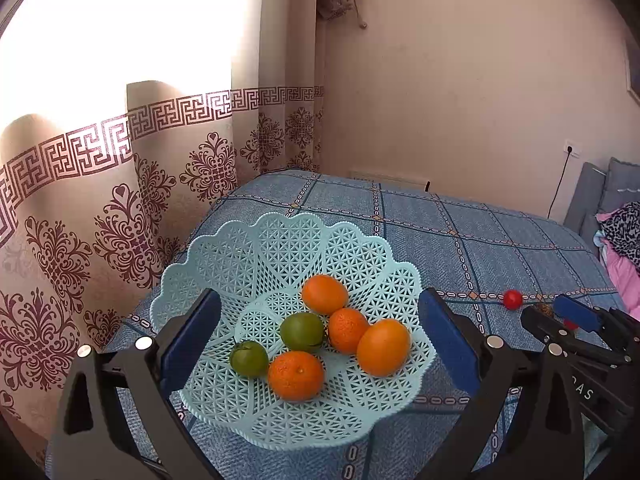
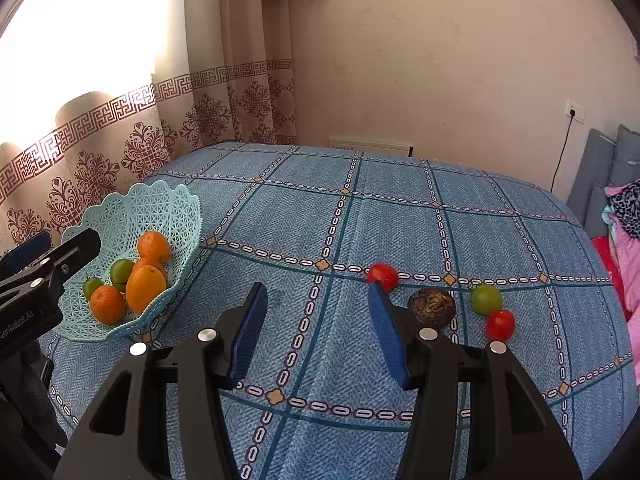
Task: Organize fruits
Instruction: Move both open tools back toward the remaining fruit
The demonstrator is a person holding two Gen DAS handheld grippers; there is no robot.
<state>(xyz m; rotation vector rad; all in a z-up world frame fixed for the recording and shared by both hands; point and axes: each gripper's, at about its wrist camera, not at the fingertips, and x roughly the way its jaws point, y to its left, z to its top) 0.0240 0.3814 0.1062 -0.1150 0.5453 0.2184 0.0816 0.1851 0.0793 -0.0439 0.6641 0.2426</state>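
- Right wrist view: the right gripper (image 2: 316,332) is seen with its blue-padded fingers spread wide and nothing held between them, above a blue checked cloth (image 2: 304,216) covering what appears to be a bed.
- Four loose items are shown lying on the cloth, well apart from the basket: a red fruit (image 2: 383,276) just past the right-hand finger tip, a dark brown round fruit (image 2: 432,306) beside that finger, a green fruit (image 2: 486,299) further right, and a second red fruit (image 2: 500,325) just beside the green one.
- Left wrist view: the left gripper (image 1: 320,328) is seen with its fingers spread and empty, poised either side of a pale turquoise lattice basket (image 1: 224,256) that sits near the cloth's left edge, close to a patterned curtain (image 1: 120,200).
- Six fruits are held in the basket: four orange fruits (image 1: 296,376) and two green ones (image 1: 302,331), bunched together and touching.
- Risk, as a judgement: the cloth looks soft and domed, so a round fruit nudged by a closing finger is likely to roll, perhaps off the right edge.
- Risk: the small red fruits look smooth and soft; a hard pinch could bruise them, a light one could let them slip.
- Risk: the basket seems light and stands near the edge, so a bump from the left fingers could tip it or push it off.
- Risk: a fruit dropped onto the piled ones could bounce out over the shallow rim.
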